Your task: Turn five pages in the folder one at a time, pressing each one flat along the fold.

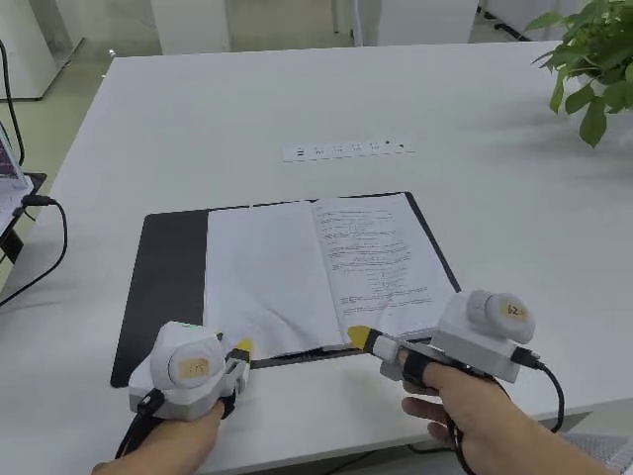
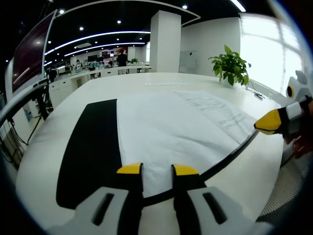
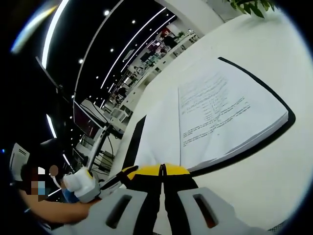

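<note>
Your folder (image 1: 173, 287) lies open and flat on the table (image 1: 247, 109), with the fold running away from you. The black inner cover is exposed on the left. The left page (image 1: 267, 277) is blank white and creased near its bottom edge. The right page (image 1: 381, 262) has printed text and lies flat on the stack.

Folder cover (image 1: 168, 287) matt black, pages (image 1: 267, 287) thin white paper w/ creases, table (image 1: 297, 89) smooth matt white.
</note>
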Motion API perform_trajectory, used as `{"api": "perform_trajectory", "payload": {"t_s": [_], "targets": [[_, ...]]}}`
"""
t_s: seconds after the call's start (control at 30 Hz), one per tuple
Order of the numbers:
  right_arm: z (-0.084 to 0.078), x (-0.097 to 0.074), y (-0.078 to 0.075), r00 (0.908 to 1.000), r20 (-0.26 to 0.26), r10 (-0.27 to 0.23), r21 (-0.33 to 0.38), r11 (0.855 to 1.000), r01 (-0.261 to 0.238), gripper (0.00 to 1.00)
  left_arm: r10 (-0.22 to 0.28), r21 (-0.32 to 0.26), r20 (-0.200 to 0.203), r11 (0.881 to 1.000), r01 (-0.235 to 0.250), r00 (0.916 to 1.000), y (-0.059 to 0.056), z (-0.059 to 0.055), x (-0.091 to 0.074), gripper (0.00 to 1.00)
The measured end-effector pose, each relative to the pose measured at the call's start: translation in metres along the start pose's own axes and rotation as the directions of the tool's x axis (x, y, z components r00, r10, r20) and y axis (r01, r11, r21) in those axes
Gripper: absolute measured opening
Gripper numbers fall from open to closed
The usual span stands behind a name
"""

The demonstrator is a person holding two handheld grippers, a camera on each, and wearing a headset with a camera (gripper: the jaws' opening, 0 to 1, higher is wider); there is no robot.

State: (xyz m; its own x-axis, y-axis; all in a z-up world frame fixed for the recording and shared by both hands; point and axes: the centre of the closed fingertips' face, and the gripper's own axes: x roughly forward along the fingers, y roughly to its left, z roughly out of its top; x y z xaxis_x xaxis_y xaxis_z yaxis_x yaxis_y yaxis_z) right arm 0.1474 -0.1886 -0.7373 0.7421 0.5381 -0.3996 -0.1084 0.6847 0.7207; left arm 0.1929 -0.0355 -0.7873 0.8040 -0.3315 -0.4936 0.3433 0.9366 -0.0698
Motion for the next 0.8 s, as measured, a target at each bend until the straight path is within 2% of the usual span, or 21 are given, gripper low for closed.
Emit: {"api": "perform_trajectory", "payload": {"t_s": [0.07,0.1,0.2,0.27,0.3,0.33,0.43,0.5,0.6,0.67,0.77,0.8], "targets": [[0.004,-0.004,0.003,0.9999,0.011,0.002,0.005,1.0,-0.003,0.0,0.002,-0.004,-0.014,1.0,-0.002,0.9999,0.0,0.001,0.0,0.22],[0.007,-0.008,0.007,0.9999,0.015,0.006,0.004,1.0,-0.006,0.0,-0.001,-0.027,-0.03,1.0,0.0,0.9995,0.0,0.001,0.0,0.22],[0.015,-0.02,0.017,0.9995,0.026,0.014,-0.013,1.0,-0.014,0.0,-0.057,-0.057,-0.078,0.997,0.053,0.9953,-0.008,0.002,-0.001,0.3],[0.025,-0.03,0.022,0.9987,0.05,0.012,-0.027,1.0,-0.011,0.0,-0.075,-0.081,-0.157,0.995,0.063,0.9847,-0.014,0.0,-0.006,0.33],[0.032,-0.035,0.026,0.9976,0.069,0.011,-0.047,0.999,-0.008,0.0,-0.083,-0.101,-0.202,0.993,0.063,0.976,-0.016,-0.001,-0.01,0.33],[0.038,-0.039,0.029,0.9966,0.082,0.008,-0.061,0.998,-0.003,0.0,-0.096,-0.113,-0.214,0.991,0.073,0.9721,-0.019,0.002,-0.012,0.31],[0.054,-0.053,0.038,0.9928,0.12,0.008,-0.086,0.996,0.002,0.0,-0.155,-0.175,-0.111,0.975,0.134,0.9817,-0.033,0.033,-0.022,0.28],[0.062,-0.063,0.046,0.9909,0.135,0.009,-0.096,0.995,0.004,0.0,-0.171,-0.204,-0.089,0.967,0.151,0.9812,-0.037,0.048,-0.034,0.29],[0.075,-0.078,0.054,0.9875,0.157,-0.003,-0.141,0.99,0.025,0.0,-0.19,-0.251,-0.02,0.951,0.179,0.9816,-0.044,0.074,-0.054,0.33],[0.08,-0.086,0.059,0.9855,0.169,-0.013,-0.166,0.985,0.041,0.0,-0.199,-0.27,0.0,0.943,0.192,0.9799,-0.047,0.083,-0.065,0.34],[0.085,-0.099,0.058,0.9831,0.176,-0.051,-0.211,0.974,0.088,0.03,-0.198,-0.281,0.031,0.939,0.198,0.9798,-0.048,0.095,-0.083,0.36],[0.087,-0.105,0.054,0.9803,0.178,-0.086,-0.238,0.963,0.128,0.04,-0.187,-0.287,0.043,0.939,0.191,0.9815,-0.046,0.099,-0.09,0.38]]}}
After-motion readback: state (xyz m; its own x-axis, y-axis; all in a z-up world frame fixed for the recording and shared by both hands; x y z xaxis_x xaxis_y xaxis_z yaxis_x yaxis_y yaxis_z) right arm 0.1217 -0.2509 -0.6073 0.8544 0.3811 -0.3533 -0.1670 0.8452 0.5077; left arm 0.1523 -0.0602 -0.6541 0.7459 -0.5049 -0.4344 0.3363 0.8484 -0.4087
